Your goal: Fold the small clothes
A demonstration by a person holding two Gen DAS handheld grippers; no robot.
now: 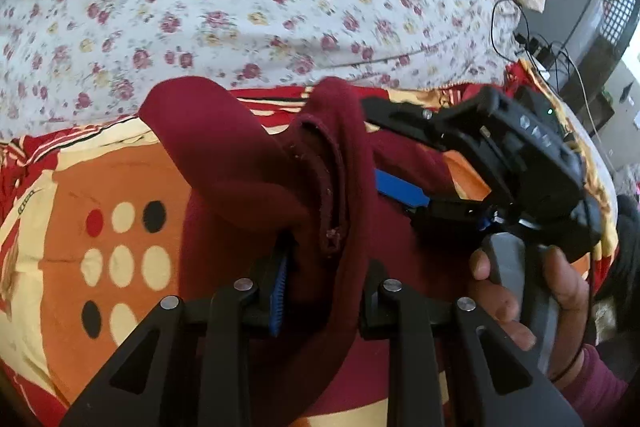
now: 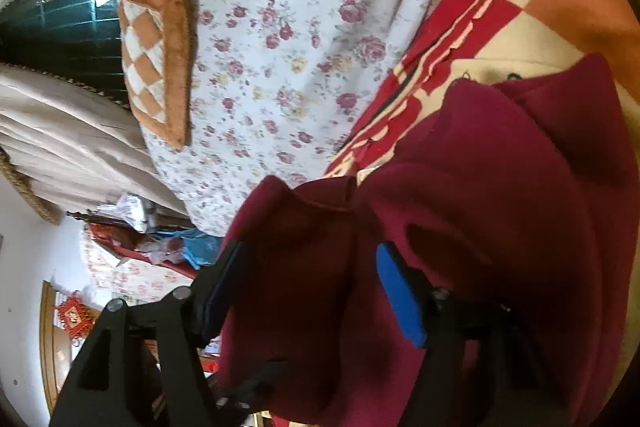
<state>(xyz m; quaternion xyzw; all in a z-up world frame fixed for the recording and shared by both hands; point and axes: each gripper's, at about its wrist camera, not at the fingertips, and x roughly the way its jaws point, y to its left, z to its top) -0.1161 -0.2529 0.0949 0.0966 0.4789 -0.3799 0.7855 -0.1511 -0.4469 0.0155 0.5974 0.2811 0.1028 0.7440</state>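
Spread over a bed's patterned blanket (image 1: pixel 60 267), the soft, light maroon garment (image 1: pixel 248 155) is pinched at a bunched fold by the left claw (image 1: pixel 320 291), while the right claw (image 2: pixel 308 287) stands wide around a limp hem, best taken there.

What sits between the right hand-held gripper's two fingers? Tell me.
A fold of the maroon garment fills the gap of the right hand-held gripper, blue pads either side, not pressing. The right wrist view shows it.
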